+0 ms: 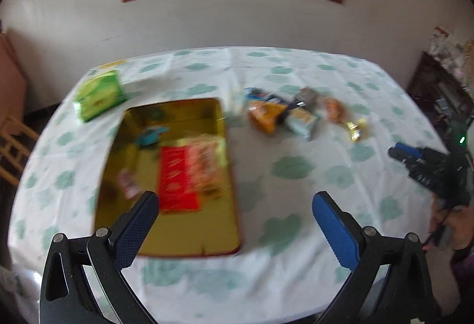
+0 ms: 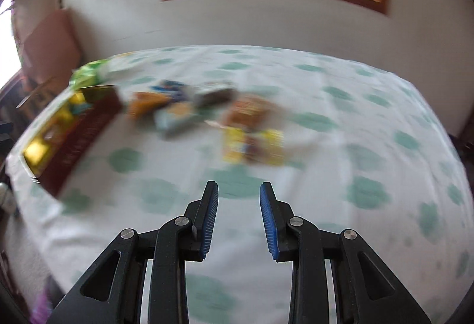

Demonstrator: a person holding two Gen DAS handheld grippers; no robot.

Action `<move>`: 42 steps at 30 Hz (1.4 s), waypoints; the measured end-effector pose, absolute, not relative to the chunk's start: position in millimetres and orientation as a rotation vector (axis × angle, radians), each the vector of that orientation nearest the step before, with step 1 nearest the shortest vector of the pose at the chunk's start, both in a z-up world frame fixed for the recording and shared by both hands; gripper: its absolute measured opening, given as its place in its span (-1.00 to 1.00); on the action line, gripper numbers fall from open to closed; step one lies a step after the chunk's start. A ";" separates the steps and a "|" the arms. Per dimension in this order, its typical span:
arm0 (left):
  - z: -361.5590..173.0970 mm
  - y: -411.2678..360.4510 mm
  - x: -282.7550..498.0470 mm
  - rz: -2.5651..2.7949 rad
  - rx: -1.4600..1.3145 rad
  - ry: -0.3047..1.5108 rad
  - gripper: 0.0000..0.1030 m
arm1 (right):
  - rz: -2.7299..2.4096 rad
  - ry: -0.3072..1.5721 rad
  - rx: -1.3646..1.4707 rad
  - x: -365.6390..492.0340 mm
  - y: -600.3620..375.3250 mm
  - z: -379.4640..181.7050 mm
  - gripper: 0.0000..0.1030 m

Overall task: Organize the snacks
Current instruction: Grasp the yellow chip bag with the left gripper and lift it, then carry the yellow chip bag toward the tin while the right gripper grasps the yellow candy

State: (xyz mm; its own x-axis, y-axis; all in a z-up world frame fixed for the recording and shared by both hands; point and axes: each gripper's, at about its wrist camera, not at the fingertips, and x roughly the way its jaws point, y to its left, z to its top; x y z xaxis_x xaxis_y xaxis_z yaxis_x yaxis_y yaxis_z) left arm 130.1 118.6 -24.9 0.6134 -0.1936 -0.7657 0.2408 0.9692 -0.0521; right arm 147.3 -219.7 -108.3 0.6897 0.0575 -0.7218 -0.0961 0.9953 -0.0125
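Observation:
A gold tin box [image 1: 136, 122] lies open on the table's left, holding a red packet [image 1: 176, 179], a pink packet [image 1: 207, 164] and a small blue snack [image 1: 151, 136]. A heap of loose snacks [image 1: 281, 113] lies to its right, with a gold-wrapped sweet [image 1: 357, 128] at its edge. My left gripper [image 1: 235, 202] is wide open and empty above the box's near right corner. My right gripper [image 2: 239, 190] is partly open and empty, above bare cloth short of a yellow packet [image 2: 253, 146]. The box [image 2: 89, 122] and the heap [image 2: 177, 107] are blurred in the right wrist view.
A green packet [image 1: 99, 94] lies at the table's far left corner. The tablecloth [image 1: 296, 279] is white with green clouds. The right gripper [image 1: 426, 164] shows at the right edge of the left wrist view. A wall with a window stands behind the table.

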 end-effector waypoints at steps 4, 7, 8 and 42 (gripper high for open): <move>-27.4 77.1 171.2 -0.354 0.158 0.880 0.99 | 0.034 0.804 -0.010 143.4 -258.7 -123.4 -0.41; -38.5 51.3 207.2 -0.377 0.263 0.894 0.99 | 0.040 0.811 0.010 142.2 -270.3 -134.5 -0.41; -45.5 43.8 224.3 -0.391 0.288 0.914 0.98 | 0.048 0.821 0.015 142.7 -270.7 -138.3 -0.41; -84.4 4.1 191.4 -0.536 0.155 1.026 -0.21 | 0.241 0.827 0.133 157.4 -261.7 -134.9 -0.40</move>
State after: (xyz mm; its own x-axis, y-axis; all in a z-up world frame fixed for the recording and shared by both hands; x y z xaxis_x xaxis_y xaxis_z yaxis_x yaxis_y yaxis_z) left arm 191.4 4.1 -84.4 0.4027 -0.3511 -0.8453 0.4926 0.8615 -0.1232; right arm 157.4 -261.7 -134.9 0.6523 0.2628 -0.7109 -0.1597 0.9646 0.2100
